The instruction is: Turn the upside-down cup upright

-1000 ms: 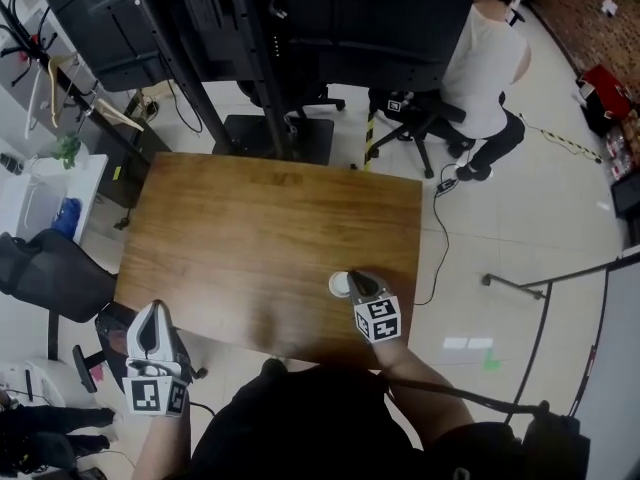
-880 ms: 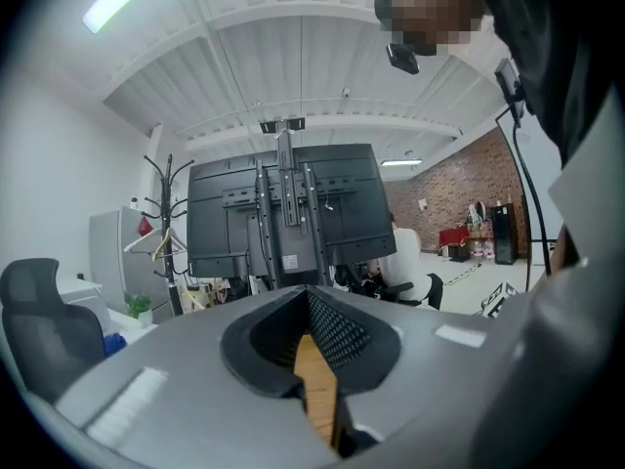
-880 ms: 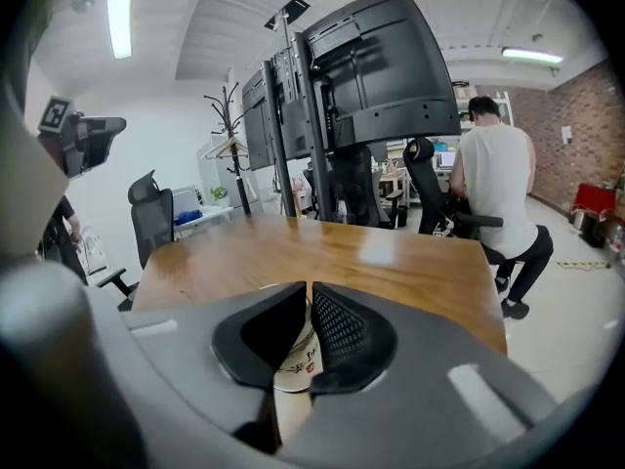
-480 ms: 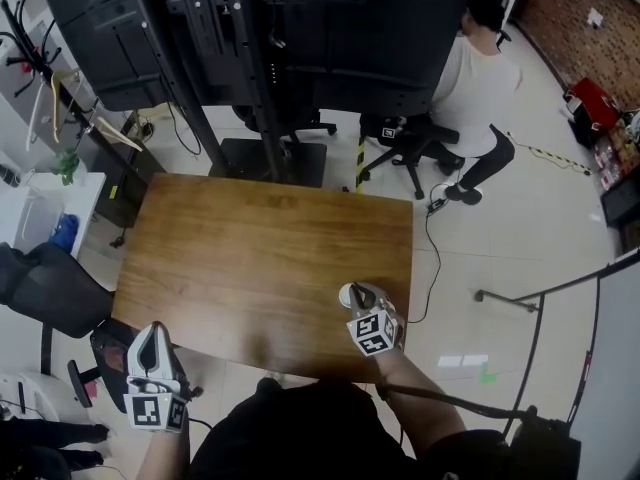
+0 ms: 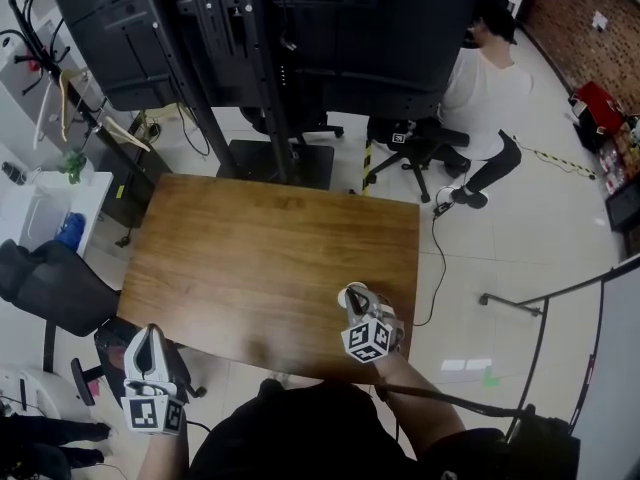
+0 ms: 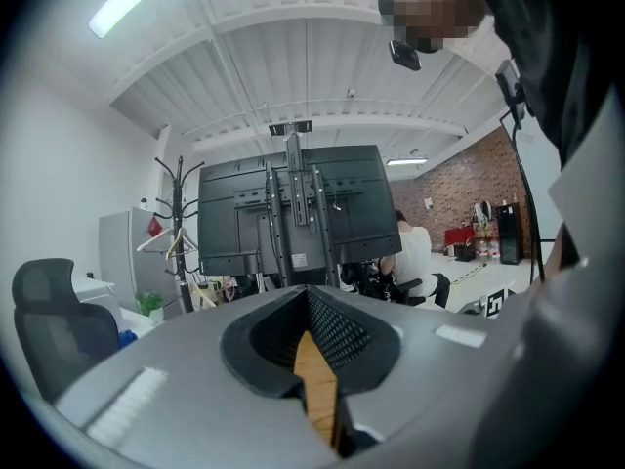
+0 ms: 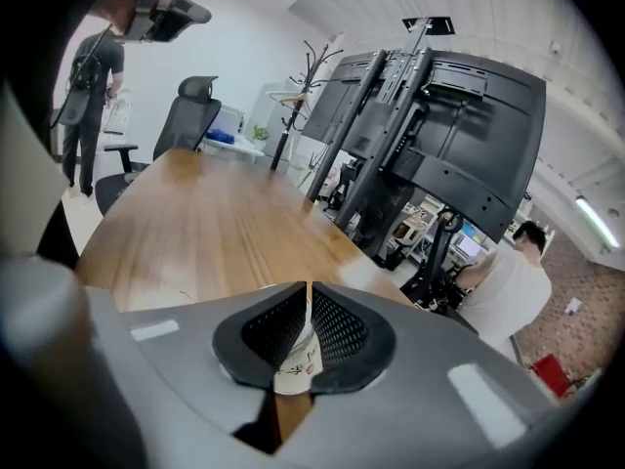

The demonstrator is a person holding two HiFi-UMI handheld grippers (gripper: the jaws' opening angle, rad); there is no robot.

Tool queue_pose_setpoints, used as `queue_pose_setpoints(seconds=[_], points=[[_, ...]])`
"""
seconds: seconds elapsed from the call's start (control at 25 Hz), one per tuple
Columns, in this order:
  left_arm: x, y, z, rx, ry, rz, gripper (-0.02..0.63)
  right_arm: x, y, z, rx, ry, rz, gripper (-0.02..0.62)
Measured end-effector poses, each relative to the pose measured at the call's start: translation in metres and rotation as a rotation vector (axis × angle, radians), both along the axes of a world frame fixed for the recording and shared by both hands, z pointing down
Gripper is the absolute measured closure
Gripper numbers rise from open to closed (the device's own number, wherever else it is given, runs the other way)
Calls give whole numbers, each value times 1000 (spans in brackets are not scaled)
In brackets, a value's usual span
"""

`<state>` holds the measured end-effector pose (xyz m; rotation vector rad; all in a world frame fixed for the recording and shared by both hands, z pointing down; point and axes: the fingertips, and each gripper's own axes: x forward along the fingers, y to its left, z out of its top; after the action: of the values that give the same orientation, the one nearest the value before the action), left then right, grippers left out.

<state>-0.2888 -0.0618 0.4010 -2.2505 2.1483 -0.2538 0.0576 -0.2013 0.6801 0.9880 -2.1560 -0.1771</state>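
One tall black metal display stand (image 5: 300, 28) rose beyond the far edge of the one rectangular brown wooden table (image 5: 250, 258). One person in a white top (image 5: 485, 88) sat past the table's far right corner, and one black office chair (image 5: 50, 278) stood off its left side.

I held two grey grippers, each carrying a cube of black-and-white square markers. My left gripper (image 5: 148, 340) hung off the table's near left corner with its jaws closed together and nothing between them (image 6: 311, 311).

My right gripper (image 5: 360, 308) was over the table's near right part, clenched on the single small white paper cup (image 5: 350, 294). In the right gripper view the pads (image 7: 337, 332) pinched the cup's thin wall (image 7: 293, 367). The cup bore a few dark printed marks, too small for me to read. I could not tell whether it touched the wood.
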Motion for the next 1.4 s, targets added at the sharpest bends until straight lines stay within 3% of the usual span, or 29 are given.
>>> queue_pose_setpoints(seconds=[0.32,0.72,0.92,1.08,1.28,1.4], points=[[2,3,-7,3,-6,-14,607,-62,34,12,-120,-163,-119,572],[3,10,-8,-30,-40,-32,607,-62,34,44,-234,-207,-75,594],[16,2,-9,-27,-5,-12,607,-60,38,37,-232,-259,-105,592],[27,-8,-14,-15,4,11,607,-49,28,9,-174,-323,-132,592],[37,-12,-14,-4,29,25,607,-12,-11,-1,-192,-347,-66,453],[33,-9,-7,-36,-14,12,607,-11,-30,13,-261,-364,-66,395]])
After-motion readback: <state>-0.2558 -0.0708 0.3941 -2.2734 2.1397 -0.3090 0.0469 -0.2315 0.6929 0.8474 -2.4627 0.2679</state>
